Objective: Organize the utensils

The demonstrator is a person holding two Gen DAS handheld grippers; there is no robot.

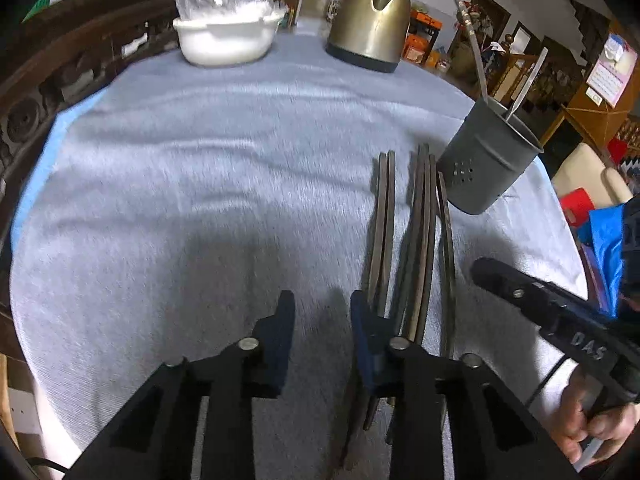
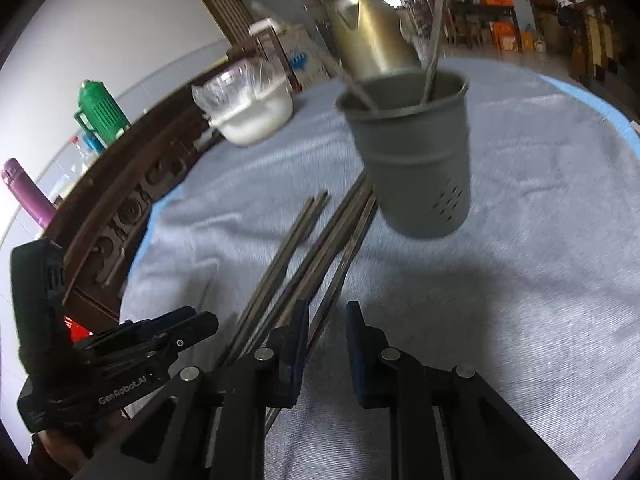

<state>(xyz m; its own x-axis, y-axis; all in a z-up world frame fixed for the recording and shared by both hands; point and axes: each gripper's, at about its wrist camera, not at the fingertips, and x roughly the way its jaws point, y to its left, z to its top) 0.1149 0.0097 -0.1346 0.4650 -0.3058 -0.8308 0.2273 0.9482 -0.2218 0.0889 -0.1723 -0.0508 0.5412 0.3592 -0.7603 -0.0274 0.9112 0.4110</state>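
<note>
Several dark wooden chopsticks (image 1: 420, 236) lie in a loose bundle on the grey-blue tablecloth (image 1: 200, 184), running away from me toward a grey perforated utensil holder (image 1: 486, 164). The holder (image 2: 416, 156) holds metal utensils (image 1: 520, 88). My left gripper (image 1: 322, 312) is open and empty, hovering just left of the chopsticks' near ends. My right gripper (image 2: 326, 320) is open and empty, just right of the chopsticks (image 2: 320, 236), in front of the holder. The right gripper also shows in the left wrist view (image 1: 532, 296); the left one shows in the right wrist view (image 2: 172, 328).
A gold electric kettle (image 1: 372, 20) and a white bowl with a plastic bag (image 1: 228, 32) stand at the table's far side. A carved dark wooden furniture edge (image 2: 132, 200) runs along the left. A green flask (image 2: 100, 108) and purple bottle (image 2: 24, 192) stand beyond it.
</note>
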